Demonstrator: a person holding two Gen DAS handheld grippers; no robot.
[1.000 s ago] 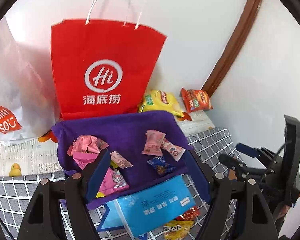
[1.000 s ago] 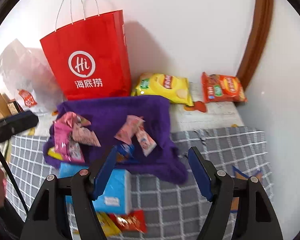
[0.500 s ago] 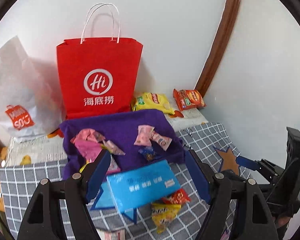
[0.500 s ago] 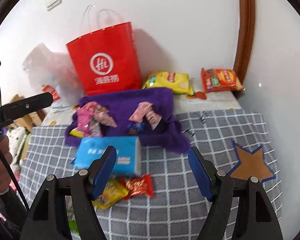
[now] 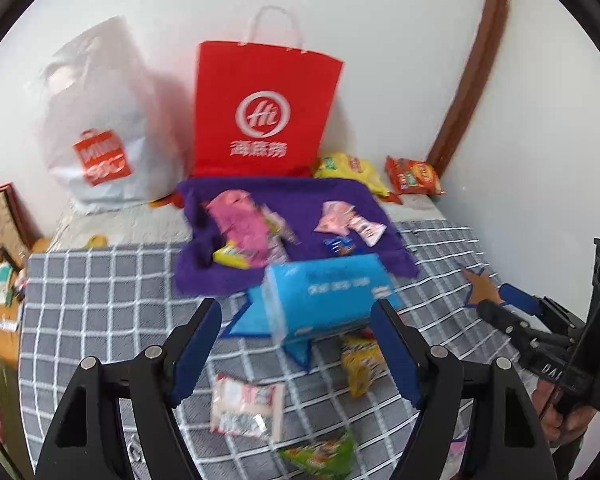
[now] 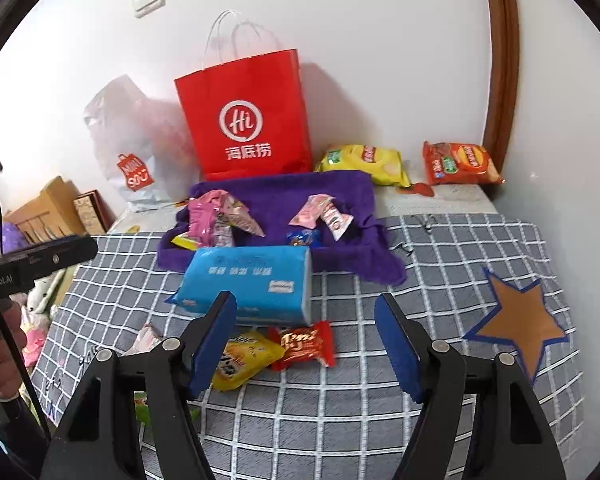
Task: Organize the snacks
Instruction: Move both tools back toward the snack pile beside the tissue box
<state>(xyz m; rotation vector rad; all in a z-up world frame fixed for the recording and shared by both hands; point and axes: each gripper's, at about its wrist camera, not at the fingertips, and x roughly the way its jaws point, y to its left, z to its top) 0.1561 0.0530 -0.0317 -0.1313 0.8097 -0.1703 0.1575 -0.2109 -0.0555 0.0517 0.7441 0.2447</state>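
Both tools stand open and empty: the left tool and the right tool hover above the grey checked cloth covering the surface. Small snack packets lie on a purple towel toward the far edge, before a red paper bag. A blue tissue pack lies mid-cloth, with yellow and red packets just nearer.
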